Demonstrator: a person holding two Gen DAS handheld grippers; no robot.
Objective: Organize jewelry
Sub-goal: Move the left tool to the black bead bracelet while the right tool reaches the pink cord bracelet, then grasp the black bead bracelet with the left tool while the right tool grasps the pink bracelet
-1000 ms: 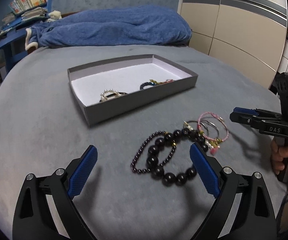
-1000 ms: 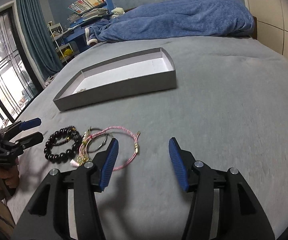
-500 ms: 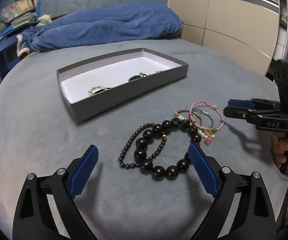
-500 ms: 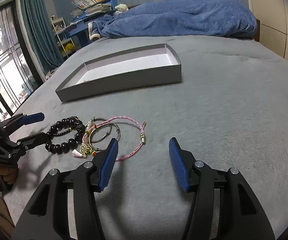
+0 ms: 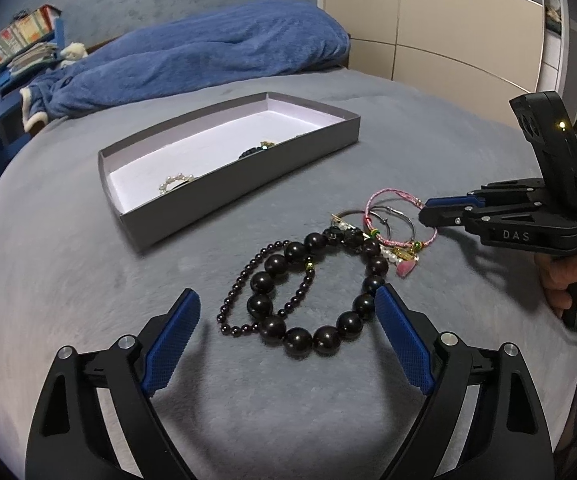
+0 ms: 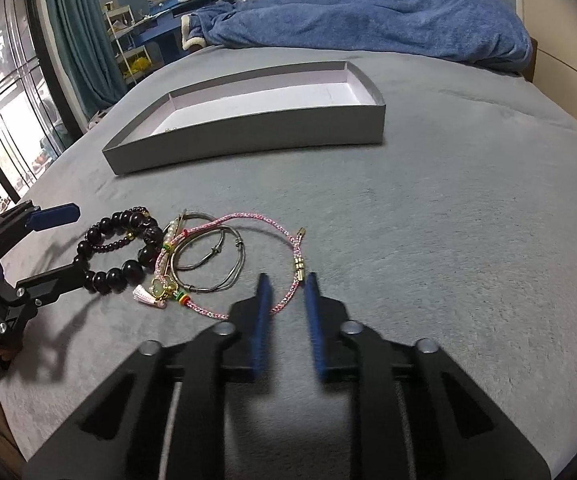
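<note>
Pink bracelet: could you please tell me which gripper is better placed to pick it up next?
Right. The right gripper straddles the pink bracelet's near edge, and its jaws have just been closing around the cord, not yet pinching it. The left gripper hangs open over the black bead bracelet.

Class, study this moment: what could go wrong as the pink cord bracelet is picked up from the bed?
1. The right gripper has just been closing its jaws with the pink cord bracelet between them. The cord looks thin and might slip out.
2. It overlaps the silver bangles and the tasselled charm bracelet, so lifting may drag them along.
</note>
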